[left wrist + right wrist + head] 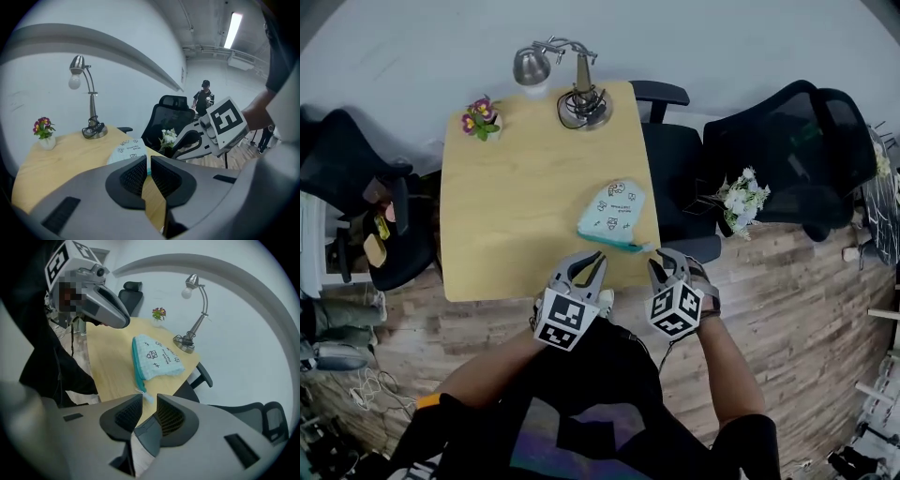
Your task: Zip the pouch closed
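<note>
The pale blue pouch (614,214) lies flat on the wooden table (506,216), toward its 4 o'clock corner and close to the right edge. Its teal zipper side (609,241) faces 6 o'clock, and the pull tab (142,392) sticks out at the end nearest the table edge. Both grippers hang over the near edge at 6 o'clock, short of the pouch and touching nothing.

The left gripper (592,262) has its 2 jaws drawn almost together, with only a thin slit between the pads and nothing in it. The right gripper (668,261) has its jaws apart. In the right gripper view (149,404) the pull tab shows just beyond the gap, clear of the pads.

A desk lamp (572,80) stands at the table's 12 o'clock and a small flower pot (480,119) at 11 o'clock. A black office chair (675,159) sits at 3 o'clock
</note>
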### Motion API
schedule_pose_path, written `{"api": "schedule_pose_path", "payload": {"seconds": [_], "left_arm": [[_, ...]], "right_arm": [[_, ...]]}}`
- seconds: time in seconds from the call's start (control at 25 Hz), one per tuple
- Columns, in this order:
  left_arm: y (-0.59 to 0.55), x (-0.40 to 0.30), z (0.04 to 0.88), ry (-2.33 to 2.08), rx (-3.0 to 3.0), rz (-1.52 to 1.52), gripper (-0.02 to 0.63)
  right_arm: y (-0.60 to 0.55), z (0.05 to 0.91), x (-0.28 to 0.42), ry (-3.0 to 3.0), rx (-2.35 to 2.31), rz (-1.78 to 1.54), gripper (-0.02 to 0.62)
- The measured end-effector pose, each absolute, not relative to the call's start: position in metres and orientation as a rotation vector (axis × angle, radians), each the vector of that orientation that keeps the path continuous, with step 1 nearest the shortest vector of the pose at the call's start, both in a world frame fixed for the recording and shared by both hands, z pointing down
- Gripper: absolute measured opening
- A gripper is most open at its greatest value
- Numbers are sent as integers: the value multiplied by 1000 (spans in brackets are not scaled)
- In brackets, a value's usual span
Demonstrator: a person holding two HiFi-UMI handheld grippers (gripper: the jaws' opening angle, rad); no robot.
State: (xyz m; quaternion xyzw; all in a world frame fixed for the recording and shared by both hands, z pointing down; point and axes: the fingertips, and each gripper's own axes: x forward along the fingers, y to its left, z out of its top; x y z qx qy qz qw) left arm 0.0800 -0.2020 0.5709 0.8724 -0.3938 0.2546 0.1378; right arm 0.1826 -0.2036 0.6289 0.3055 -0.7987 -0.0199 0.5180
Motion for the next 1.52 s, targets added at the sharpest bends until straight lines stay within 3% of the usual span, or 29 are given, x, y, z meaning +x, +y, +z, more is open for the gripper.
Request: {"api": "schedule_pose_path", "payload": {"seconds": [0.64,0.96,1.52], "left_arm": [[-202,79,606,-1036,2491,813,12],[-203,79,601,-1028,2515,812,12],[-194,104,559,-987,2616,724,12]], "right_arm": [[-216,680,167,-1793,488,-167,114],[-215,676,170,-1757,481,-138,40],[-193,586,158,-2083,662,443,28]]}}
